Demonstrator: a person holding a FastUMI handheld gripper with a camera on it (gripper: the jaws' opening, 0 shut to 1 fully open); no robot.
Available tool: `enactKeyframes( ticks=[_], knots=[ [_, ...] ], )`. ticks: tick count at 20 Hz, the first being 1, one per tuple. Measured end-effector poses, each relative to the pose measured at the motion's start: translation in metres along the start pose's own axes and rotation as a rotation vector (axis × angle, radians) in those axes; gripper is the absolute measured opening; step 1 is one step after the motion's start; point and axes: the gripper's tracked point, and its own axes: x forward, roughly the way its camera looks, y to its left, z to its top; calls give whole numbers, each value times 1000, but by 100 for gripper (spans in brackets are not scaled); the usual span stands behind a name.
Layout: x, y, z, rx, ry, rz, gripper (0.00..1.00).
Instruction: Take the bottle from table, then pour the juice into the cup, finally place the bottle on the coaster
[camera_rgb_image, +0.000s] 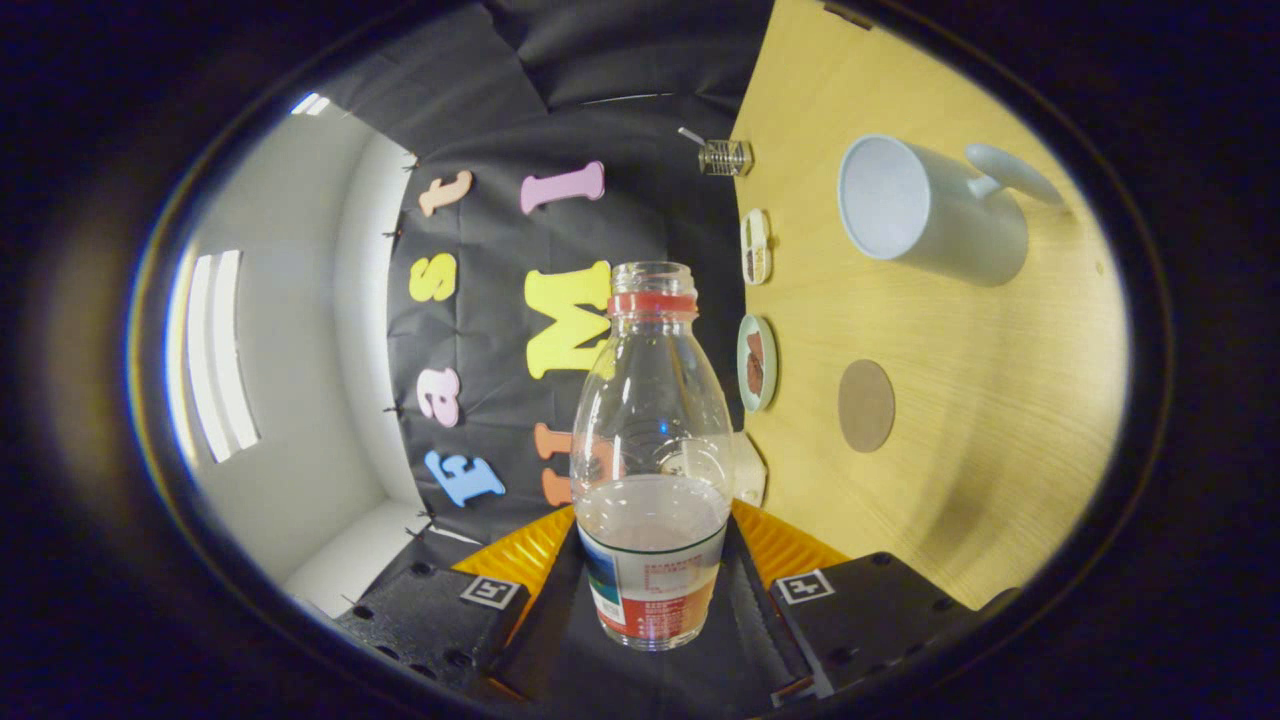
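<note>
My gripper (650, 575) is shut on a clear plastic bottle (652, 420), with both fingers pressing its labelled lower part. The bottle has a red neck ring and an open, capless mouth. Something pale shows in its lower part. The view is rolled about a quarter turn, so the wooden table (1000, 420) stands upright beside the bottle and the bottle lies roughly parallel to the tabletop. A pale mug (925, 210) stands on the table beyond the bottle's mouth and to its side. A round brown coaster (866, 405) lies on the table nearer to me than the mug.
Along the table's edge beside the bottle sit a small round dish (757, 362) and an oblong dish (757, 245), both with dark contents. A small glass jar (725, 157) stands further along. A white block (750, 468) lies close to the right finger.
</note>
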Motion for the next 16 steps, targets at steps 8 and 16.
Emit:
enactKeyframes(
  ticks=[8,16],
  knots=[
    [1,-9,7,106,10,-21,78],
    [0,-9,15,123,5,-4,78]
  ],
)
